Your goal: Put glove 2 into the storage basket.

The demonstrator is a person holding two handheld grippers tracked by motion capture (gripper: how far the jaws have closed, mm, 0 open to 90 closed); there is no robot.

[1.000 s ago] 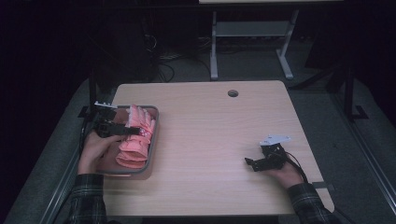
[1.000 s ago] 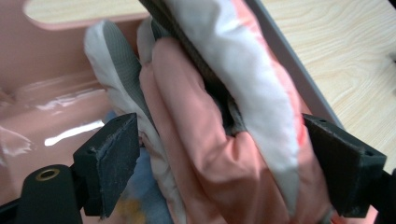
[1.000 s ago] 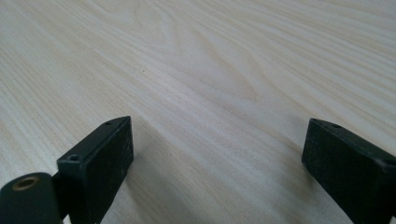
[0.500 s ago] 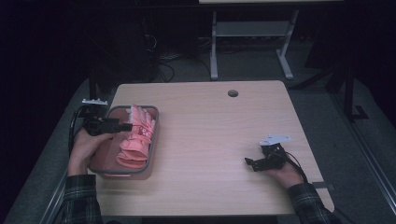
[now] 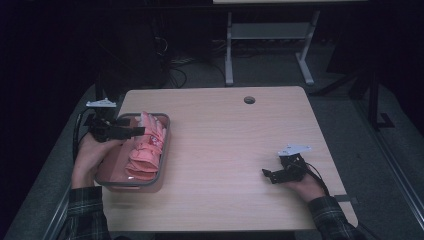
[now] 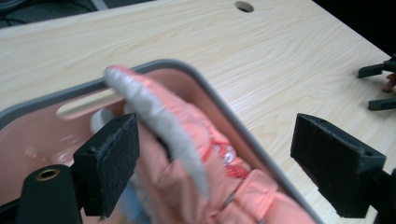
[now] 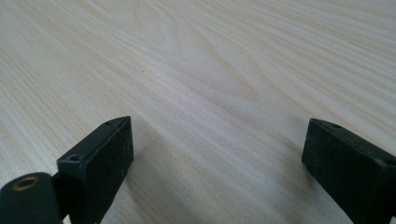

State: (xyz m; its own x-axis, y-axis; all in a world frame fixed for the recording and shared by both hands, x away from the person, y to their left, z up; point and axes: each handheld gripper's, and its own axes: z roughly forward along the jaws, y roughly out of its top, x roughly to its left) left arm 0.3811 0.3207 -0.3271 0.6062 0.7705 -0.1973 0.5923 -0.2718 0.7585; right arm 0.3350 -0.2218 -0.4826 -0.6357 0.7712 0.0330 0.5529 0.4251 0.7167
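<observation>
A pink glove with a grey palm lies bunched in a grey-rimmed tray at the table's left side. My left gripper hovers over the tray's far left part, pointing right. In the left gripper view it is open, and the glove rises between the jaws, close to the left one. The tray rim runs diagonally under the gap. My right gripper rests low on the bare table at the right, open in its own view with only wood between the jaws.
The light wooden table has a round cable hole near its far edge. Beyond it stand a desk frame and cables on the dark floor. The right gripper also appears far off in the left gripper view.
My left hand and gripper drew back toward the tray's left edge and slightly away from me; the glove's upper end now stands higher. The right gripper stayed put.
</observation>
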